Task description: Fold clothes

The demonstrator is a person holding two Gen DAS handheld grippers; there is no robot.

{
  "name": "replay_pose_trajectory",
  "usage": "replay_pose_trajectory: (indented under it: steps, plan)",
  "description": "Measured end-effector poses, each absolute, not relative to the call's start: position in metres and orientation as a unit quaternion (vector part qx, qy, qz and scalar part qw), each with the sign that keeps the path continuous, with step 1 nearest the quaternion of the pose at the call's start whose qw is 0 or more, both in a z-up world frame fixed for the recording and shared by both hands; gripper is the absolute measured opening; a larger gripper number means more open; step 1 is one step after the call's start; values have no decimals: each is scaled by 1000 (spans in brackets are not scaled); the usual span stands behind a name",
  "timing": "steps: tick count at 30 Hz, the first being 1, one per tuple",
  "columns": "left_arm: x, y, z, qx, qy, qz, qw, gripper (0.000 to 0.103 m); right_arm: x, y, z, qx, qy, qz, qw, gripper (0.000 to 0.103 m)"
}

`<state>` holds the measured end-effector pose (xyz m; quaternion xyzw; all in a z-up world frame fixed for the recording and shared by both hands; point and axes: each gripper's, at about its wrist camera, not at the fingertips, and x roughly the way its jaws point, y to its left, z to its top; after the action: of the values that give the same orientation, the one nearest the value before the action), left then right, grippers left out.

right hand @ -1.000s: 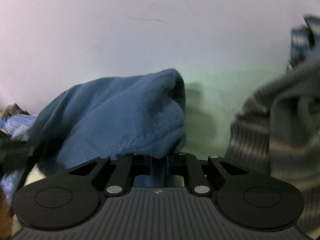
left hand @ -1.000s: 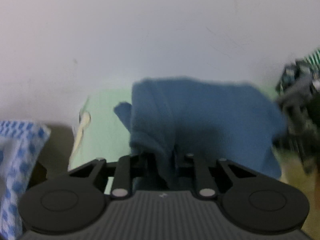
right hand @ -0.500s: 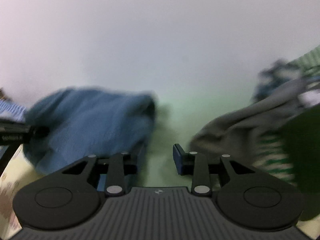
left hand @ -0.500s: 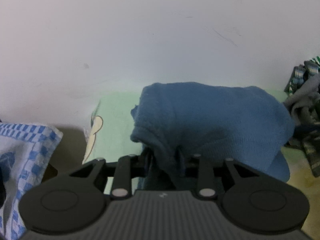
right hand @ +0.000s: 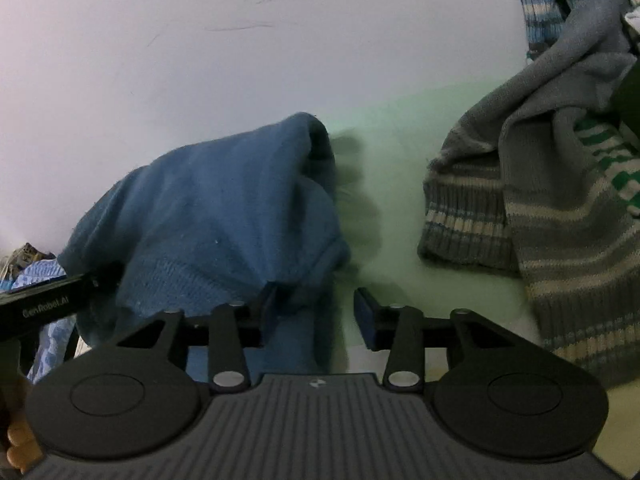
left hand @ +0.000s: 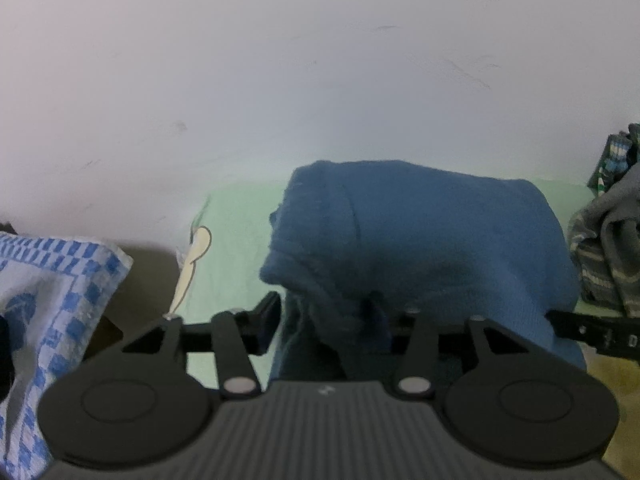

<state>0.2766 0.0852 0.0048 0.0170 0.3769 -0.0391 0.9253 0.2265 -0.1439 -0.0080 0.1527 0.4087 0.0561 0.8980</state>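
A pale green sheet (right hand: 400, 184) lies under a blank white wall. The folded blue knitted sweater (left hand: 420, 240) sits directly ahead of the left gripper (left hand: 324, 316), whose spread fingers straddle its near fold. The right gripper (right hand: 316, 312), jaws apart and empty, flanks its right edge.

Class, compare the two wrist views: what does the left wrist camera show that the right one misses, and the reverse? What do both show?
Only the left wrist view shows the blue checked cloth and the left gripper, open around a fold of sweater.

Only the right wrist view shows the open right gripper.

Both show the blue sweater, the grey striped sweater, the green sheet and the white wall.
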Motion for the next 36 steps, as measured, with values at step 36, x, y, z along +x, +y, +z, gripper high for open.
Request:
replay_pose_trajectory:
  steps: [36]
  plan:
    - [285,121,51,-5,353,-77,932,102,281,-97,8,22,356,57,933,37]
